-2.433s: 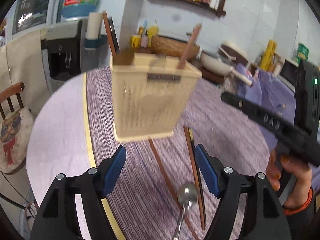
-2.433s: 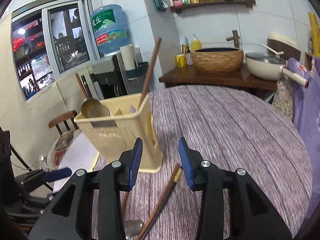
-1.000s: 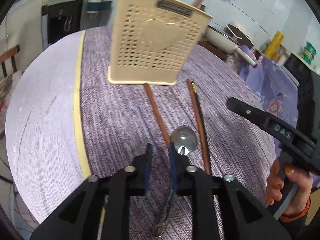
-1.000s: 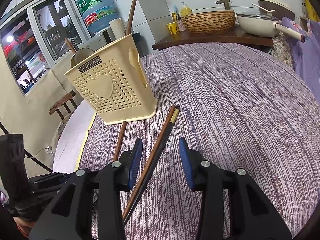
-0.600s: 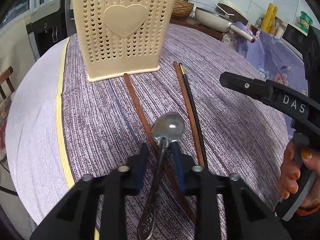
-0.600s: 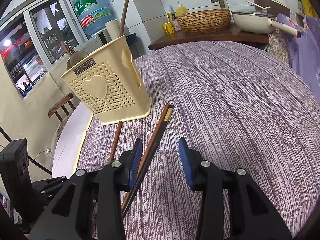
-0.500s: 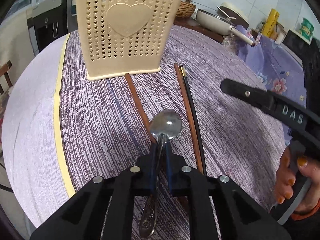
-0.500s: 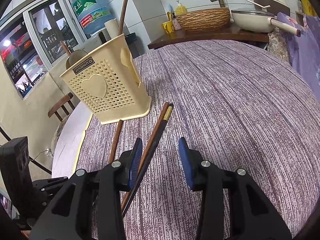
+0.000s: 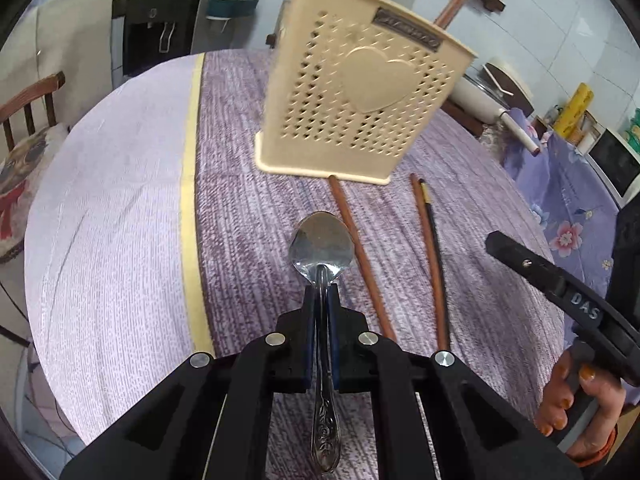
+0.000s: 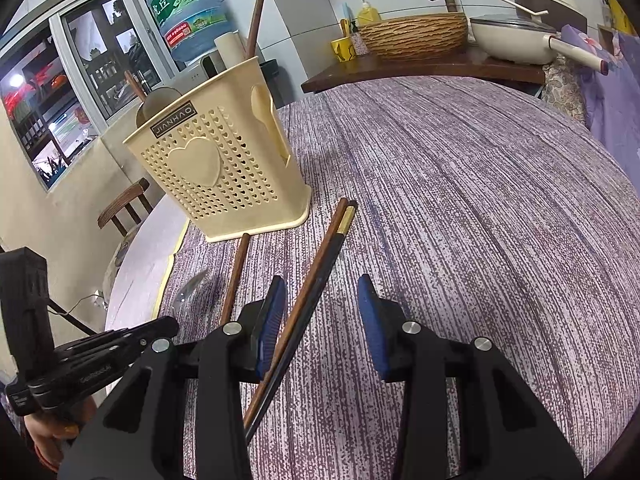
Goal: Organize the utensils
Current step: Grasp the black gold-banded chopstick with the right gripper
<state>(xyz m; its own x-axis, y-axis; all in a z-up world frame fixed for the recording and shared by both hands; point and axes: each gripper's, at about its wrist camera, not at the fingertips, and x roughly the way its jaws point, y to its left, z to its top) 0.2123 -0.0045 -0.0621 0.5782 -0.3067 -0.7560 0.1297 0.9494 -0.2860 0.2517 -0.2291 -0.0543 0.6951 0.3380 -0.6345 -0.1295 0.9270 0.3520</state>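
Left gripper (image 9: pixel 321 300): jaws had just been closing and were clamped on the neck of a metal spoon (image 9: pixel 321 248), its bowl projecting forward past the blue pads (image 9: pixel 307 320) and its patterned handle trailing back between the gripper arms. Spoon position: over the purple striped tablecloth (image 10: pixel 460 208), near the cloth's yellow-trimmed edge. Whether the spoon touched the cloth could not be told. Cream perforated utensil holder (image 10: pixel 218 176): upright on the cloth farther from the cameras, with a wooden chopstick (image 10: pixel 258 12) and a spoon bowl rising from it. A brown chopstick (image 9: pixel 360 256) lay with one end at the holder's base; a brown and black chopstick pair (image 10: pixel 316 276) lay just beside it. Right gripper (image 10: pixel 322 312): jaws partly apart, gripping nothing, with the chopstick pair running under its left pad.
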